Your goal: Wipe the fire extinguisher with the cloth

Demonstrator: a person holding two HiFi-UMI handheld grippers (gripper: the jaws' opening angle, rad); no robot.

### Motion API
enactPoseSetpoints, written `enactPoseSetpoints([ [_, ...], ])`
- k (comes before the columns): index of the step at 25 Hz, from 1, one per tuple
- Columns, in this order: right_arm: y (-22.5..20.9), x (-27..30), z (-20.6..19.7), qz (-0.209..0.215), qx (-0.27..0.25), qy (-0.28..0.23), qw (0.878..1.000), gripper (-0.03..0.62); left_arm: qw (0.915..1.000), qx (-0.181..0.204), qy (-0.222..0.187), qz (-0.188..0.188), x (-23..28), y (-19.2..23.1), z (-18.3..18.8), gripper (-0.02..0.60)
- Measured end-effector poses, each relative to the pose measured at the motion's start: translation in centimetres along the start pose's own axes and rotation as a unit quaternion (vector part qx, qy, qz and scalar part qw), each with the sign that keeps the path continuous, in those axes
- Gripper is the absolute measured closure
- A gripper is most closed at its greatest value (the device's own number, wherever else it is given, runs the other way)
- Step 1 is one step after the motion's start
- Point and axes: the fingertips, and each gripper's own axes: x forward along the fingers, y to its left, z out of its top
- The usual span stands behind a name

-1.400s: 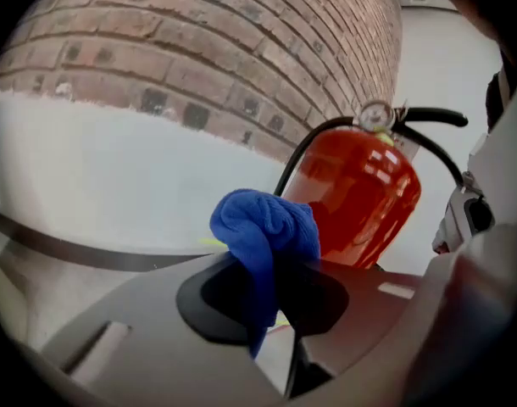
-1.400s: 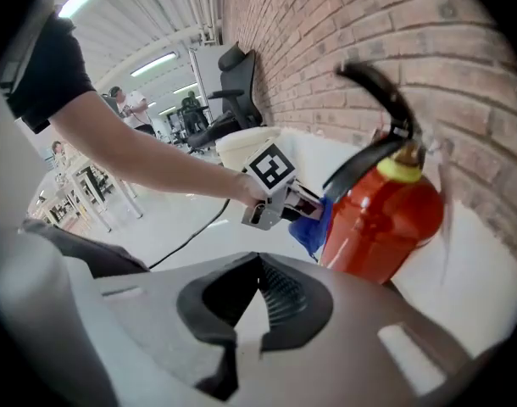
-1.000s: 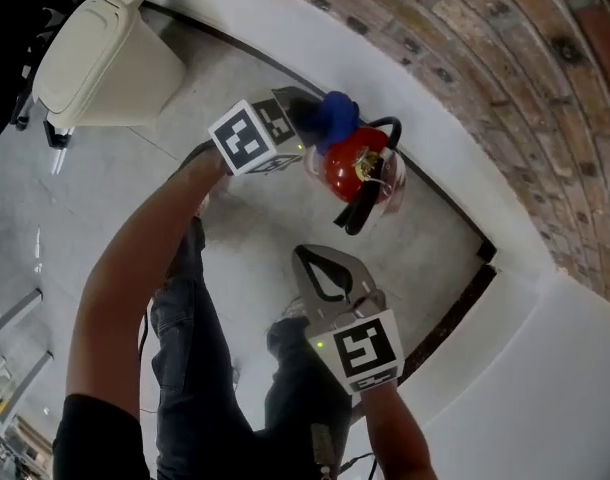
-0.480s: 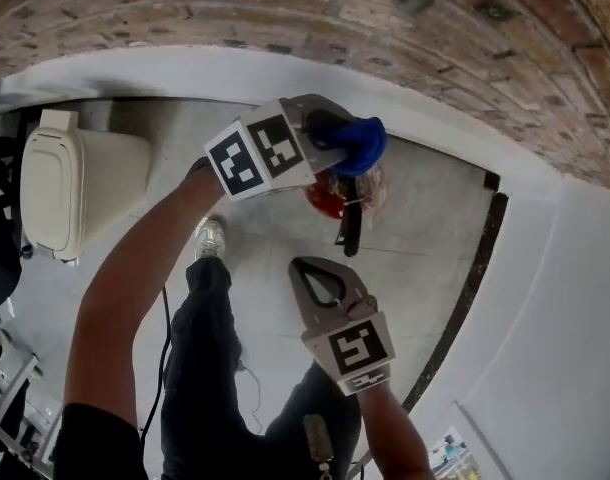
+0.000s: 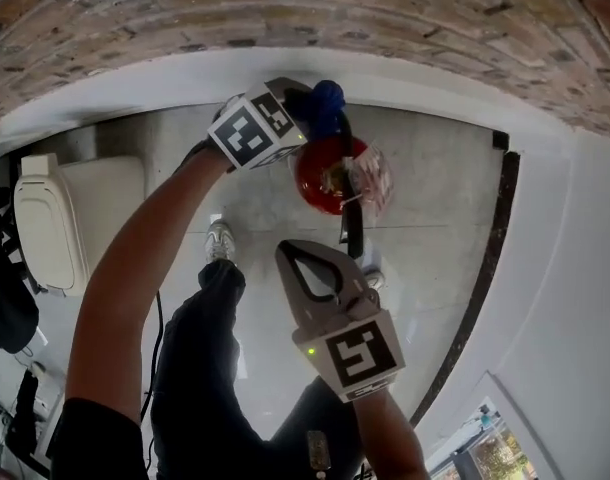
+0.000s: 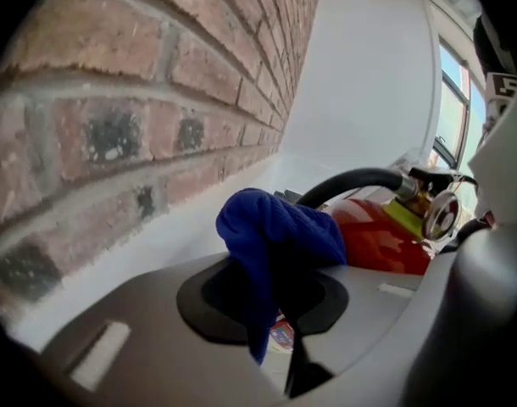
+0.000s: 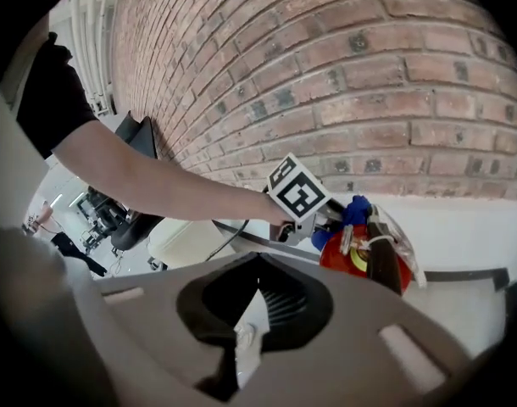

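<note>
A red fire extinguisher [image 5: 323, 176] with a black hose [image 5: 350, 226] stands on the floor by the brick wall. My left gripper [image 5: 315, 113] is shut on a bunched blue cloth [image 5: 328, 98], which rests against the extinguisher's top on the wall side. In the left gripper view the cloth [image 6: 275, 236] bulges from between the jaws, with the red extinguisher [image 6: 381, 242] and its gauge [image 6: 441, 215] just behind. My right gripper [image 5: 295, 253] is shut and empty, a short way in front of the extinguisher. The right gripper view shows the extinguisher [image 7: 369, 268] and the cloth [image 7: 353, 210] beyond the closed jaws.
A beige lidded bin [image 5: 60, 223] stands at the left. The brick wall [image 5: 285, 8] with a white base runs along the top. A black strip [image 5: 480, 278] crosses the floor at the right. The person's leg and shoe [image 5: 217, 240] are below the left arm.
The left gripper has swept the blue cloth over the extinguisher's top toward the wall. The right gripper, still shut, has rolled and shifted a little in front of the extinguisher.
</note>
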Motion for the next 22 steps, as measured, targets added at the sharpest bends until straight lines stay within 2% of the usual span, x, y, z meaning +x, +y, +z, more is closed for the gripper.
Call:
enactPoseSetpoints([
  [6,-0.8,-2.0,1.8,-0.007,0.025,-0.014,1.000,0.591,0.9987,-0.038,0.032,0.013,2.3,0.8,-4.3,0.517],
  [9,-1.1,-3.5,2.9,-0.006,0.023,-0.012,1.000,0.591,0.9970,-0.073,0.020,0.015,0.6,0.4,-4.6,0.517],
  [15,-2.2,-4.9,5.0,-0.018,-0.009,-0.007,1.000,0.591,0.9960,-0.079,-0.041,0.012,-6.6,-1.9,0.2,0.515],
  [22,-5.4,-4.9,7.9,-0.044,-0.045,-0.017,0.998,0.583,0.9944,-0.038,-0.095,-0.026,-14.1,-6.6,6.9,0.514],
])
